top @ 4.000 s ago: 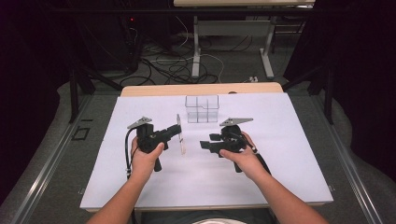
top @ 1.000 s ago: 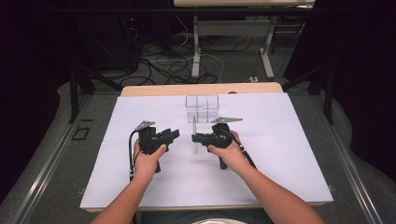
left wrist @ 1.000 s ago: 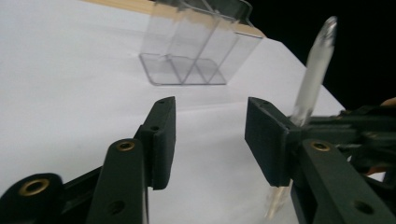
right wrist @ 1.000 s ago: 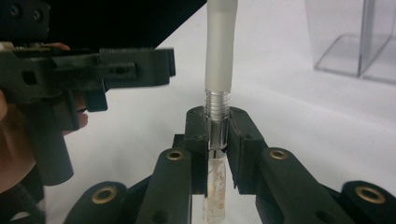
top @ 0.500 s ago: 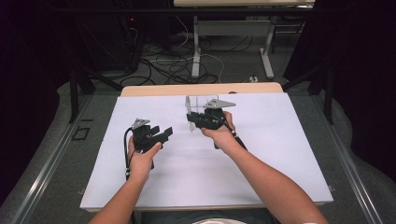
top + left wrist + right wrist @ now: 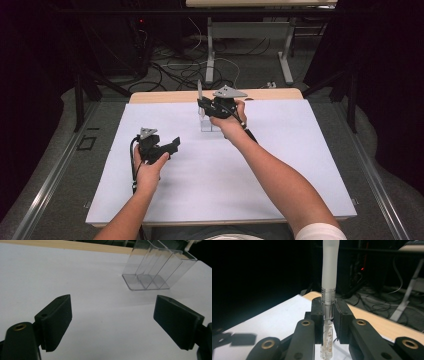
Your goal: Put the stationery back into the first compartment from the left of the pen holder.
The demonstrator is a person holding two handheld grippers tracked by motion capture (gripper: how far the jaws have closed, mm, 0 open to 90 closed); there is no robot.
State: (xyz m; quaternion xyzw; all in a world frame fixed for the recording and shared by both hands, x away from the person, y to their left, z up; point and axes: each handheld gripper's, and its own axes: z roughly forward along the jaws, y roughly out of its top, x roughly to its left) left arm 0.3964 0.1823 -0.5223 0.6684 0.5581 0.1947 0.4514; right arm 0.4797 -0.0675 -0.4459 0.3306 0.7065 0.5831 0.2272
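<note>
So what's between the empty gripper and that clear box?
Nothing: in the left gripper view, bare white table runs from the open left gripper to the clear box.

On the white-covered desk [image 6: 280,170], the right gripper [image 6: 202,106] is raised near the far edge, its jaws closed on a slender pale tube [image 6: 199,93] that stands upright above a clear plastic holder [image 6: 208,124]. The holder sits just below and partly behind the right hand [image 6: 229,120]. The left gripper [image 6: 172,145] hovers well apart, nearer the person, its jaws having just been opening with nothing between them. Cables lie on the floor [image 6: 180,70] beyond the desk
</note>
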